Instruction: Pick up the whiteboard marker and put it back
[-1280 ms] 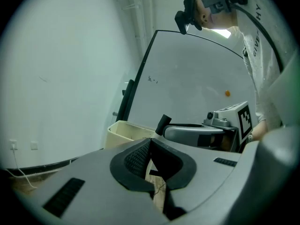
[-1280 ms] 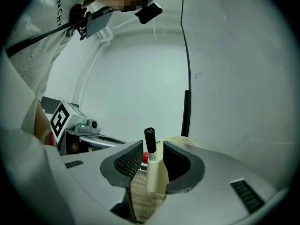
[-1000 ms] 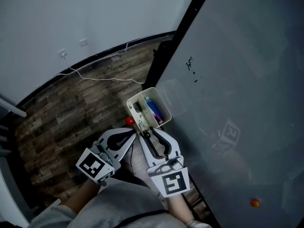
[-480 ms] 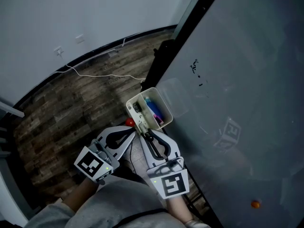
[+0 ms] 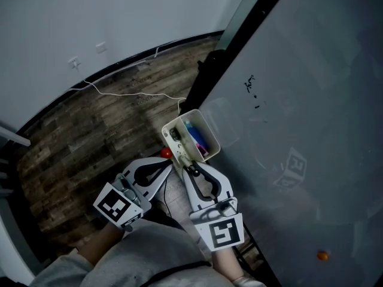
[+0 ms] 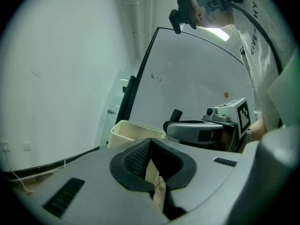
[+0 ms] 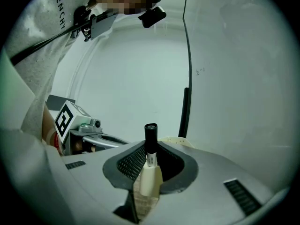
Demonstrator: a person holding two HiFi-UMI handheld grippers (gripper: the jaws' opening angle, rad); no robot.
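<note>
A cream holder box hangs on the whiteboard's lower edge, with a blue marker and other pens inside. My right gripper reaches its near rim. In the right gripper view a whiteboard marker with a black cap stands upright between the pads. The right gripper is closing its jaws and they touch the marker's sides. The left gripper sits just left of the box, shut with nothing held. From there I see the marker's black cap above the right gripper.
A small red object shows by the left gripper's tip. A white cable trails over the wooden floor by the wall. An orange magnet sticks low on the board, with small black marks higher up.
The right gripper's jaws have narrowed around the marker at the box. Both hands have kept their places; only the head view has shifted slightly.
</note>
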